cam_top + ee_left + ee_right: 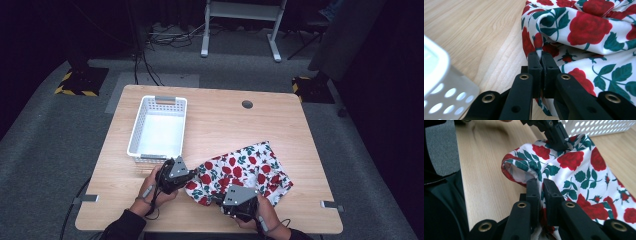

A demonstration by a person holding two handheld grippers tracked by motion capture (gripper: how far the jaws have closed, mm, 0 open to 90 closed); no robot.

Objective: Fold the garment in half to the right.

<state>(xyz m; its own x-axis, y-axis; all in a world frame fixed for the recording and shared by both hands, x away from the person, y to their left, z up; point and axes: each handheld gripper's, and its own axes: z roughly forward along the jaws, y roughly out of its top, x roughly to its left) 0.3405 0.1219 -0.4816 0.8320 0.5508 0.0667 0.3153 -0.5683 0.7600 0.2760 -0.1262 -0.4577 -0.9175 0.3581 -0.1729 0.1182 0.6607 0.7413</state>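
Observation:
A white cloth printed with red roses and green leaves lies crumpled on the wooden table, toward the front right. My left gripper is shut on the cloth's left edge; in the left gripper view a fold of the cloth is pinched between the jaws. My right gripper is shut on the near corner of the cloth, its hem caught between the jaws. The left gripper also shows at the top of the right gripper view, clamped on the fabric.
A white perforated basket stands on the left half of the table, just beyond my left gripper; its corner shows in the left gripper view. A round cable hole sits at the table's back.

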